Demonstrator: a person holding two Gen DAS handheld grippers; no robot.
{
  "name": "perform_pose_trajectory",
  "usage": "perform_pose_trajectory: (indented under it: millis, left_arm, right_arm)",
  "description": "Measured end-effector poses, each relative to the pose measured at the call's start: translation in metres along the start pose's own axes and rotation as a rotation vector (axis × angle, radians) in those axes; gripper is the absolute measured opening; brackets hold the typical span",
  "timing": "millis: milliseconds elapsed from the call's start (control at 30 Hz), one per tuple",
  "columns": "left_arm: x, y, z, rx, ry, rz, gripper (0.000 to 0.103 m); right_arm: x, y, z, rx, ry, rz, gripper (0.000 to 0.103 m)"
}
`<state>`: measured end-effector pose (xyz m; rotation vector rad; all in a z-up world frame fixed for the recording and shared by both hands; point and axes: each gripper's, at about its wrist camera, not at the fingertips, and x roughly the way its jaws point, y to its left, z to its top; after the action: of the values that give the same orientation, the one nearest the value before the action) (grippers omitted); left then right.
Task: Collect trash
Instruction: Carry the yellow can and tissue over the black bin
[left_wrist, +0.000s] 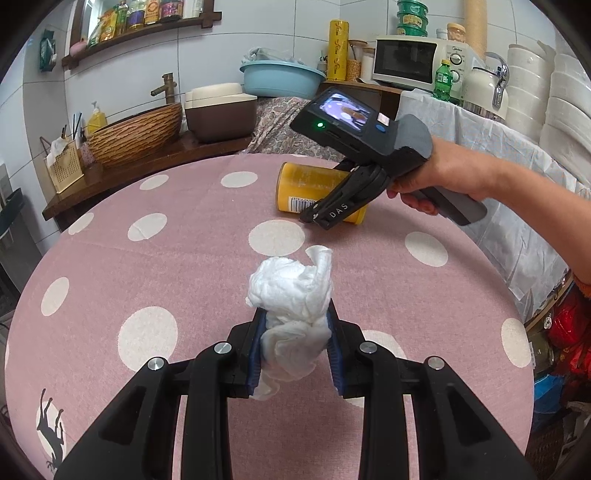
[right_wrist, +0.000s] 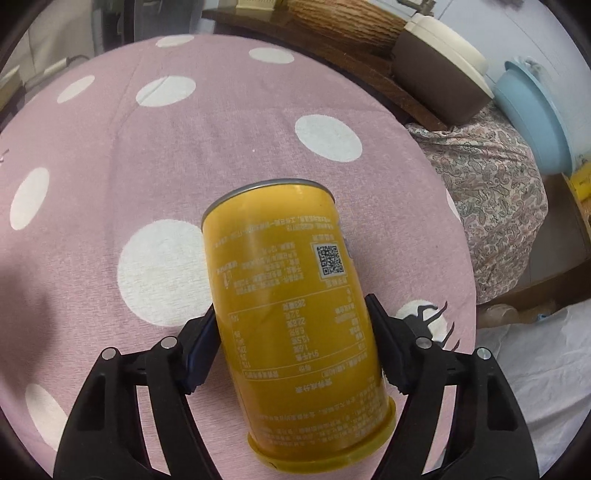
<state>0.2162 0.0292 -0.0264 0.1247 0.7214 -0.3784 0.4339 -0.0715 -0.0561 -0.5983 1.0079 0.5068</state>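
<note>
A crumpled white tissue (left_wrist: 291, 295) sticks up between the blue pads of my left gripper (left_wrist: 295, 308), which is shut on it above the pink polka-dot tablecloth (left_wrist: 166, 266). Further back a yellow can (left_wrist: 306, 188) lies on its side on the cloth. In the left wrist view a hand holds my right gripper (left_wrist: 325, 210) down over that can. The right wrist view shows the yellow can (right_wrist: 295, 302) filling the space between the fingers of my right gripper (right_wrist: 291, 306), with a pad against each side of it.
Behind the table a wooden counter carries a woven basin (left_wrist: 136, 133), a brown box (left_wrist: 219, 110) and a blue basin (left_wrist: 280, 79). A microwave (left_wrist: 410, 59), a green bottle (left_wrist: 443, 79) and stacked white bowls (left_wrist: 554, 103) stand to the right. Red bags (left_wrist: 569, 332) sit beside the table.
</note>
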Motion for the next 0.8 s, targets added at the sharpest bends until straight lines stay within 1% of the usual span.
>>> perform_pose_trajectory:
  millis: [167,233,400,600,667,800]
  left_arm:
    - [-0.002,-0.002,0.000,-0.010,0.000,-0.007,0.029]
    - [-0.004,-0.004,0.000,-0.012,-0.002,-0.006,0.029]
    - [-0.004,-0.014,-0.001,-0.012,-0.002,-0.019,0.029]
    - [-0.005,-0.036,0.000,0.008,-0.005,-0.050,0.029]
    - [-0.006,-0.045,0.002,0.016,-0.008,-0.061,0.029]
    - [-0.005,-0.070,0.009,0.037,-0.019,-0.101,0.029]
  right_arm:
    - [-0.024,0.004,-0.020,0.073,-0.089,0.022,0.073]
    - [-0.040,0.003,-0.033,0.120,-0.134,0.047,0.073]
    - [-0.077,0.004,-0.068,0.172,-0.242,0.093,0.073]
    - [-0.125,0.004,-0.124,0.258,-0.368,0.120,0.073]
    - [-0.143,0.003,-0.148,0.282,-0.405,0.109,0.073]
    - [-0.170,0.000,-0.186,0.339,-0.443,0.086,0.073]
